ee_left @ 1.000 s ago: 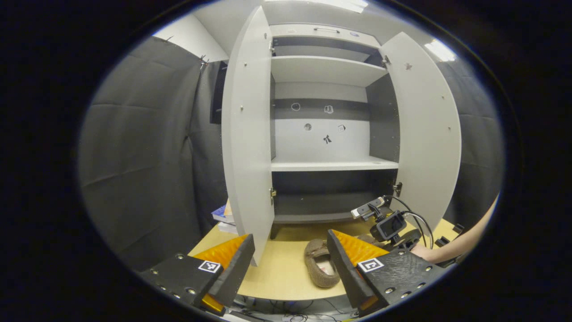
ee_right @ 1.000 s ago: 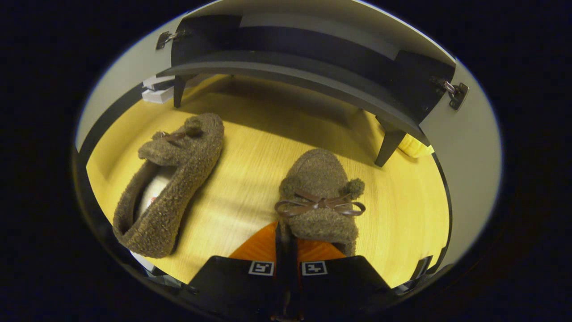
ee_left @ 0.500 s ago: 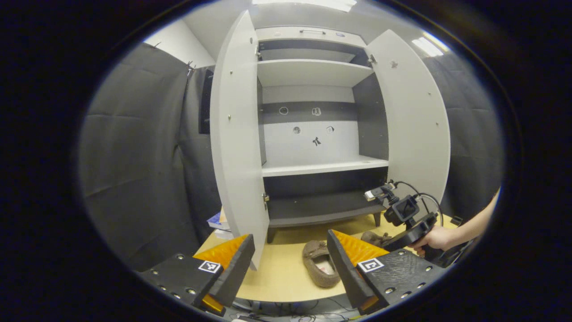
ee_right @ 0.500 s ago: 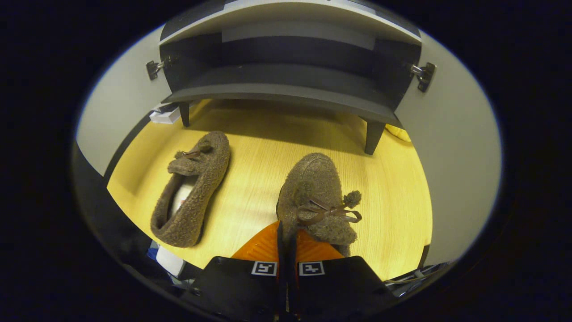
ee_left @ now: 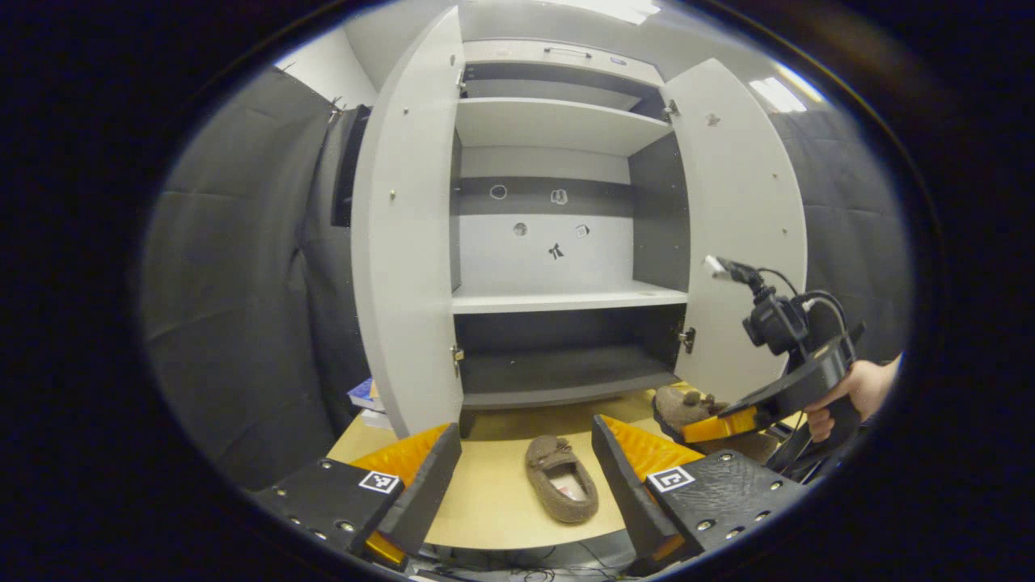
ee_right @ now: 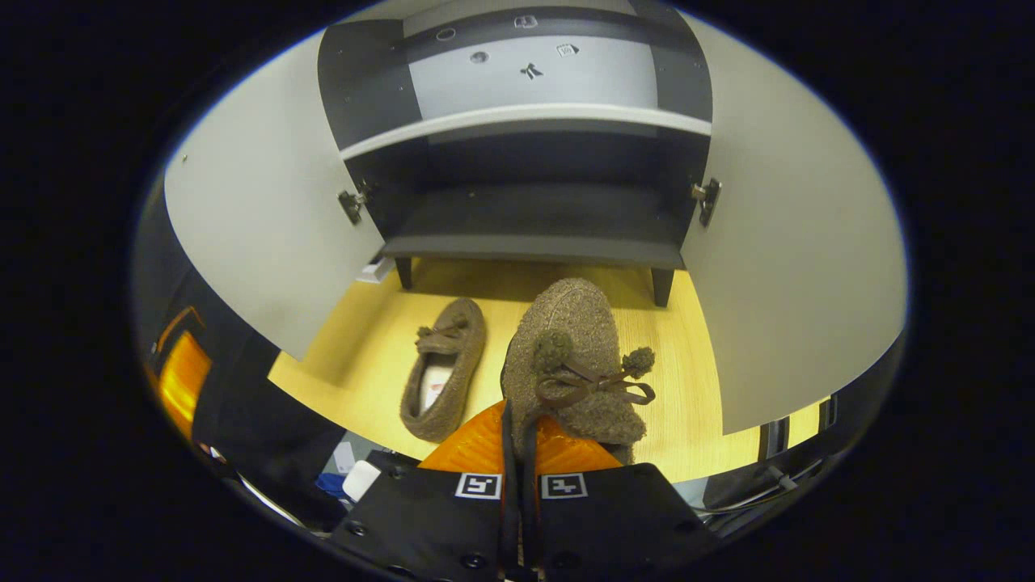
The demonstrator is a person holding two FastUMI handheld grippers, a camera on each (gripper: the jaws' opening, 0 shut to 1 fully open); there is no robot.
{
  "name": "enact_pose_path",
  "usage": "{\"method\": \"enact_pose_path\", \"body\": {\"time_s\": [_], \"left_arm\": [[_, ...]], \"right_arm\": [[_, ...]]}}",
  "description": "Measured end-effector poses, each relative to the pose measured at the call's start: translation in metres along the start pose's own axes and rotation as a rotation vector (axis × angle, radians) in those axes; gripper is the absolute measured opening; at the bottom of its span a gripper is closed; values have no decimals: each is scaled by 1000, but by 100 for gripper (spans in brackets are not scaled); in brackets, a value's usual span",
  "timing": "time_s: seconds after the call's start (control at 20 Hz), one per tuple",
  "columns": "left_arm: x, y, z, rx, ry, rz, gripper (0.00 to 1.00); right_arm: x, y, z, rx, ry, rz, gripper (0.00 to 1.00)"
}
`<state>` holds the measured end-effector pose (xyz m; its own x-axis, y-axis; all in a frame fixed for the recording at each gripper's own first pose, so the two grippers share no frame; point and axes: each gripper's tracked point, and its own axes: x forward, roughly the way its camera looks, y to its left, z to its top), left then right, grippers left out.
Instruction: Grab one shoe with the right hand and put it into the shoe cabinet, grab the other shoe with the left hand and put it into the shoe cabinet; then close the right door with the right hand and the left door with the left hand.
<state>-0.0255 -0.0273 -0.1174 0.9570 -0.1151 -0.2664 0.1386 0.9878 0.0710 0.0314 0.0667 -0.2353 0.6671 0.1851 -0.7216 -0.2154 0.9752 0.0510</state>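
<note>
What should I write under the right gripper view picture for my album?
The right gripper carries a fuzzy brown shoe toward the open shoe cabinet.

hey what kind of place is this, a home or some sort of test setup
Most likely a staged test booth, not a home: black cloth wall, a small open shoe cabinet standing on a wooden tabletop, and a hand-held gripper rig carrying a slipper.

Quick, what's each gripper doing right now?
Left gripper: open, holding nothing.
Right gripper: shut on the brown slipper, lifted off the table.
</note>
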Motion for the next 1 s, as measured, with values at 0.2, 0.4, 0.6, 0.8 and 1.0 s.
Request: {"method": "enact_pose_path", "body": {"time_s": [0.2, 0.4, 0.6, 0.8, 1.0], "left_arm": [[11, -20, -1, -31, 20, -38, 94], [23, -23, 11, -15, 13, -44, 94], [33, -20, 22, -17, 17, -14, 94], [36, -11, 29, -16, 16, 39, 94], [44, -1, 38, 19, 24, 71, 96]], "right_arm": [[-33, 8, 59, 12, -100, 35, 4], [-51, 15, 125, 13, -196, 83, 4], [-50, 20, 192, -13, -297, 127, 4], [-28, 15, 251, -3, -380, 131, 4], [-14, 18, 304, -4, -451, 159, 4]]}}
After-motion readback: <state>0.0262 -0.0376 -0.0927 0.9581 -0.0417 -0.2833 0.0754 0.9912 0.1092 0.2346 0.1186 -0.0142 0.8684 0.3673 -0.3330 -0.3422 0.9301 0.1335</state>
